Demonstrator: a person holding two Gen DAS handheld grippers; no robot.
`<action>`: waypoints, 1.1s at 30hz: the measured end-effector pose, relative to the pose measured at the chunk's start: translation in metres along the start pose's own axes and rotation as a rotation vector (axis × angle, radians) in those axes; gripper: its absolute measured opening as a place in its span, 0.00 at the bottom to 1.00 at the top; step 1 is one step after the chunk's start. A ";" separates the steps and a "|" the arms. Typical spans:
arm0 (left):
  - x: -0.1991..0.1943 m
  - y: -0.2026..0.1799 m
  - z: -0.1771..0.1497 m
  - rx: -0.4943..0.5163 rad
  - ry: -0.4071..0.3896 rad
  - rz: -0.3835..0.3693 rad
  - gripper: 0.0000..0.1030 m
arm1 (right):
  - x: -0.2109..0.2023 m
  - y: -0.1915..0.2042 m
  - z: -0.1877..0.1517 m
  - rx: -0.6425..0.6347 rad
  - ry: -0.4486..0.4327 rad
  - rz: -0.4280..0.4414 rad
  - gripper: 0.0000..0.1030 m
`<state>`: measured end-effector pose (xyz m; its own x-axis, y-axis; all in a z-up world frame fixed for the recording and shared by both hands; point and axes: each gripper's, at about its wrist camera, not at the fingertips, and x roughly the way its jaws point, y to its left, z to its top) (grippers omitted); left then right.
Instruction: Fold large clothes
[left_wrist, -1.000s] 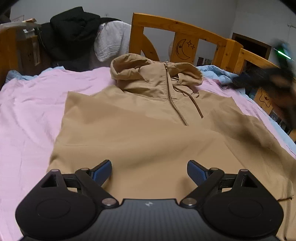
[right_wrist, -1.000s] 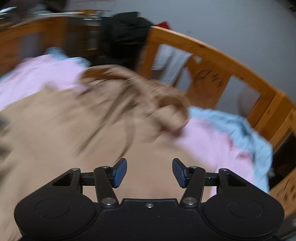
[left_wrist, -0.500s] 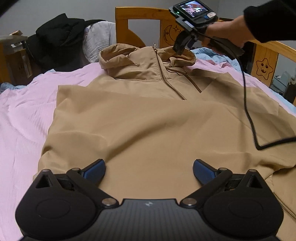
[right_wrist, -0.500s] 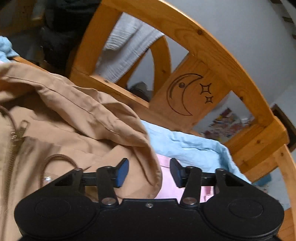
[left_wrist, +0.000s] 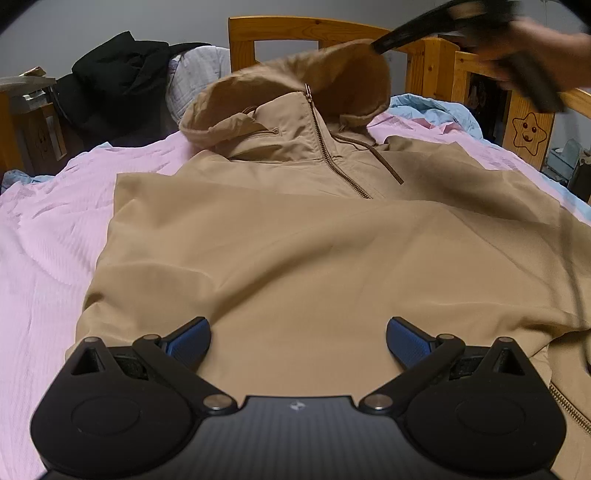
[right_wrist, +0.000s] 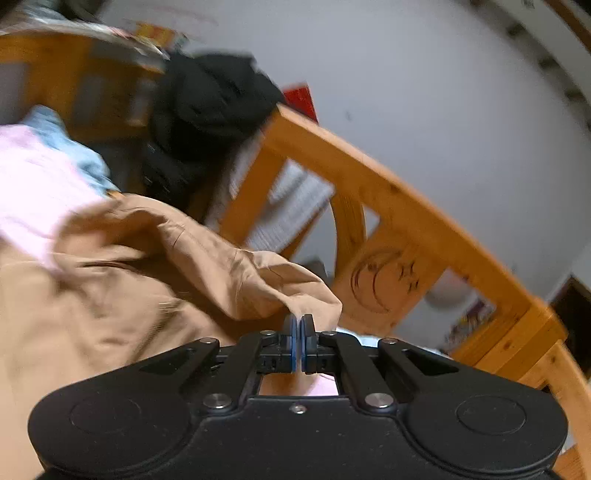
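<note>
A tan hooded jacket (left_wrist: 314, 251) with a half zip lies front up on a pink sheet (left_wrist: 44, 236). My left gripper (left_wrist: 298, 341) hovers wide open over the jacket's lower front, nothing between its blue pads. My right gripper (right_wrist: 297, 325) is shut on the edge of the jacket's hood (right_wrist: 303, 291) and lifts it off the bed. In the left wrist view the hood (left_wrist: 347, 74) stands raised at the top, pinched by the blurred right gripper (left_wrist: 380, 46) in a person's hand (left_wrist: 532, 40).
A wooden headboard (right_wrist: 406, 229) with a carved moon and a star rail (left_wrist: 528, 129) runs behind the hood. Black and white clothes (left_wrist: 122, 74) hang over it at the left. Light blue bedding (left_wrist: 436, 107) lies bunched at the right. A cable (left_wrist: 576, 280) crosses the jacket's right side.
My right gripper closed on the hood's edge and raised it from the bed. The left gripper spread a little wider early on and sank slightly, then held still.
</note>
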<state>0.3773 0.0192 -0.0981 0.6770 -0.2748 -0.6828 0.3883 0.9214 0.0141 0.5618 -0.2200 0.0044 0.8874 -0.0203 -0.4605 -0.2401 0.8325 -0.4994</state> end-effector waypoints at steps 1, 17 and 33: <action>-0.001 0.001 0.000 -0.004 0.000 -0.006 0.99 | -0.019 0.002 -0.004 -0.017 -0.022 0.009 0.00; -0.111 0.039 0.097 -0.197 -0.096 -0.160 0.96 | -0.177 0.027 -0.107 -0.221 -0.153 0.073 0.00; -0.059 0.047 0.102 -0.569 -0.061 -0.141 0.95 | -0.123 0.039 -0.086 -0.105 -0.161 0.054 0.52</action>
<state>0.4198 0.0505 0.0174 0.6848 -0.4047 -0.6060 0.0921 0.8730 -0.4790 0.4095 -0.2326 -0.0214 0.9214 0.1187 -0.3700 -0.3217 0.7672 -0.5550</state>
